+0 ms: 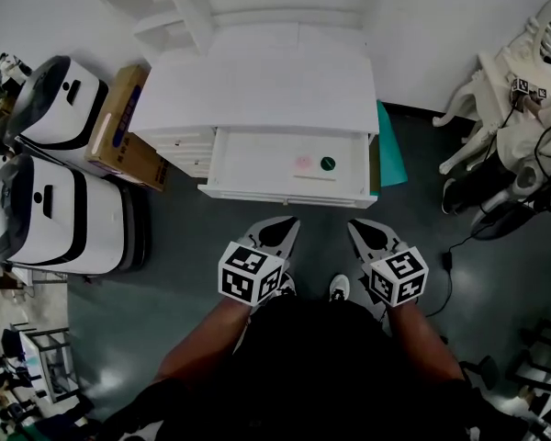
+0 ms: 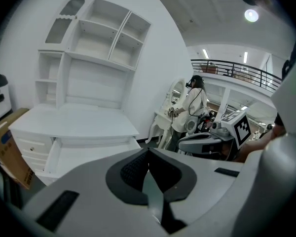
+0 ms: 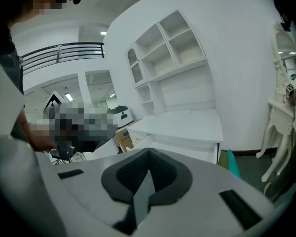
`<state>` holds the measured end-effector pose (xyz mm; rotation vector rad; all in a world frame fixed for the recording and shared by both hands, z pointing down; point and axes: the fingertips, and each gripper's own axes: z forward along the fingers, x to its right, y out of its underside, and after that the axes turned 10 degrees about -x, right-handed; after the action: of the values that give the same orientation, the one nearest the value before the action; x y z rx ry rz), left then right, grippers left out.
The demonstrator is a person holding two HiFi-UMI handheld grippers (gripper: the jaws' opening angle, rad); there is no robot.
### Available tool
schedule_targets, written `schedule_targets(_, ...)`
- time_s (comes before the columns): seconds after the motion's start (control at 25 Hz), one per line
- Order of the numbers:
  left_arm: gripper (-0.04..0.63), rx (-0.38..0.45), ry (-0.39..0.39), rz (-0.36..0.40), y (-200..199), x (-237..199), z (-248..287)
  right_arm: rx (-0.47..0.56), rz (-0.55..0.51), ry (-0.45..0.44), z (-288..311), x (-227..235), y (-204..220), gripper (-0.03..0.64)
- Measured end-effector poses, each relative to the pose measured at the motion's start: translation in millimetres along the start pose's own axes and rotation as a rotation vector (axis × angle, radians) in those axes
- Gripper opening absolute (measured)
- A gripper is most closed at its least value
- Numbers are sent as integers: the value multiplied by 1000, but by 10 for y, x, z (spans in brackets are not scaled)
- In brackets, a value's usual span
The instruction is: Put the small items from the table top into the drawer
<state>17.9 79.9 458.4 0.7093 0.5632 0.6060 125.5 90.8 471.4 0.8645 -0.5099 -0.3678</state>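
Two white-and-black machines (image 1: 60,99) stand on the floor at the far left of the head view, one behind the other. A cardboard box (image 1: 119,122) leans between the rear machine and the white desk.

The table top (image 1: 266,81) of the desk sits at centre, with a white shelf unit (image 2: 96,38) rising behind it. Below its front edge the drawer (image 1: 257,163) is pulled out. Two small items lie on the drawer floor towards its right end: a pink item (image 1: 302,163) and, just beside it on the right, a round green item (image 1: 327,163). The two do not touch.

The left gripper (image 1: 285,228) is held low over the floor, in front of the drawer and apart from it. In the left gripper view its jaws are pressed together with nothing between them (image 2: 148,154). Its marker cube (image 1: 251,272) sits above the person's forearm.

The right gripper (image 1: 360,231) is held level with the left one, near it and likewise clear of the drawer. In the right gripper view its jaws are also pressed together and empty (image 3: 148,154).

A teal panel (image 1: 390,150) stands against the right side of the desk. Farther right is white furniture (image 1: 496,90) with cables on the floor. The left gripper view shows a second person (image 2: 190,110) standing there.
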Motion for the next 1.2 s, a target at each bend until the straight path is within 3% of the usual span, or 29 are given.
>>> schedule_targets(0.36,3,2,12,10,3,-5,10,-5,-20,32,-1,24,15,25)
schedule_targets(1.2,3,9,8,13,11,45,-9,-14,-43,18,-34,-24,37,24)
